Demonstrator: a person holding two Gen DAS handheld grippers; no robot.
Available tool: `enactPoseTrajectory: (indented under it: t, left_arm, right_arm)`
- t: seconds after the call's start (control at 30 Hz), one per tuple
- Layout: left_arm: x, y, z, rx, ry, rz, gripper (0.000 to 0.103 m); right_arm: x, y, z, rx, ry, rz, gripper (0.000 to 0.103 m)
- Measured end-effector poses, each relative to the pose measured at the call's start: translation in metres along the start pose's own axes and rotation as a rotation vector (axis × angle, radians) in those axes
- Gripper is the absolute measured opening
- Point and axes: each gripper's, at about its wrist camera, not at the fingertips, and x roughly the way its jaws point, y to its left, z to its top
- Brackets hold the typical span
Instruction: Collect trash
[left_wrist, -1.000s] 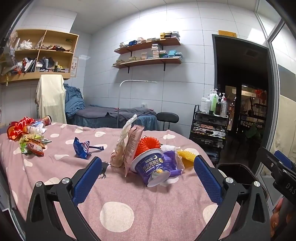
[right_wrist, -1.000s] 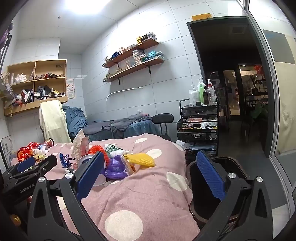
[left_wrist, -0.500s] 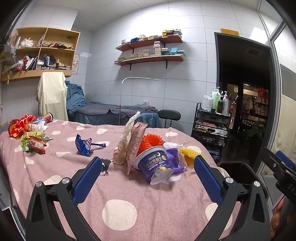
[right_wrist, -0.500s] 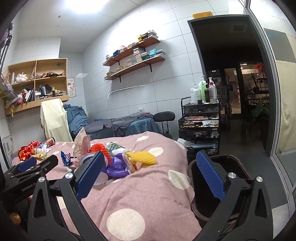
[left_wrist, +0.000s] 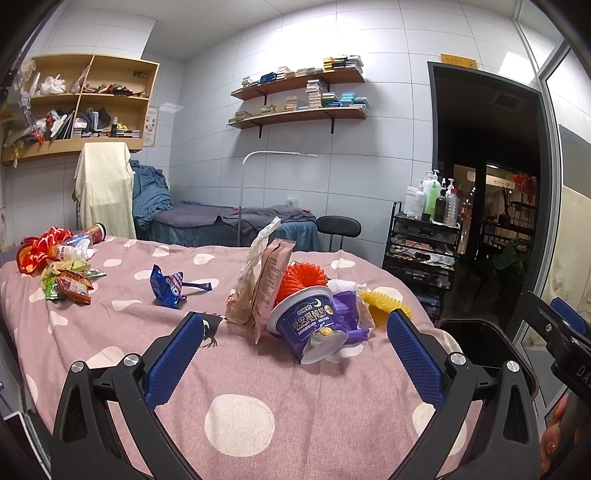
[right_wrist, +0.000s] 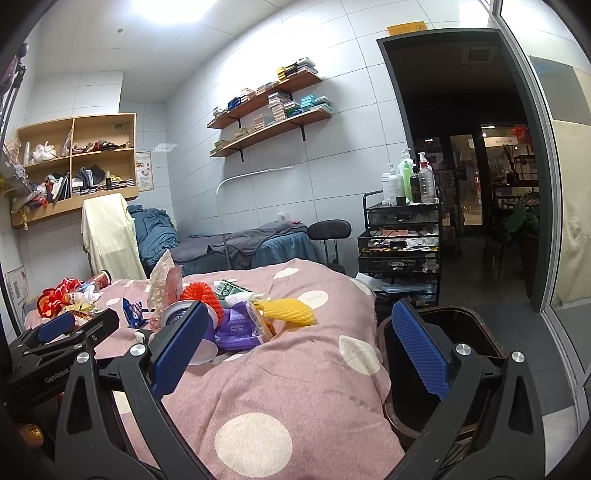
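Small change over the last second: we've drifted the left gripper slightly nearer and lower toward the near trash pile; the purple yogurt cup sits a bit larger and more centred between its blue pads. The right gripper has barely moved, with the dark round trash bin showing behind its right pad, just beside the right edge of the bed.

Both grippers are spread wide, nothing held.

Trash is all on the pink polka-dot bedspread, none visibly binned yet:
- near pile: cup tipped on its side, pink snack pouch and pale crinkled bag standing behind it, orange foam net, purple wrapper, yellow foam net
- blue cookie wrapper alone, mid-bed
- red and green wrappers far left

Read: we're lining up the first grab, probably the cup. It looks light and tipped, so it may roll or crush if pinched off-centre.
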Motion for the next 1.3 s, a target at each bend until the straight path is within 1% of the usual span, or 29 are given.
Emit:
enactPoseTrajectory:
  t: [1.3]
  left_arm:
    - [0.0037,-0.0027,-0.0042,0.005,0.010,-0.002,0.098]
  right_arm:
    - [0.0009,0.0010,0.0026,0.007,0.009,0.003,0.098]
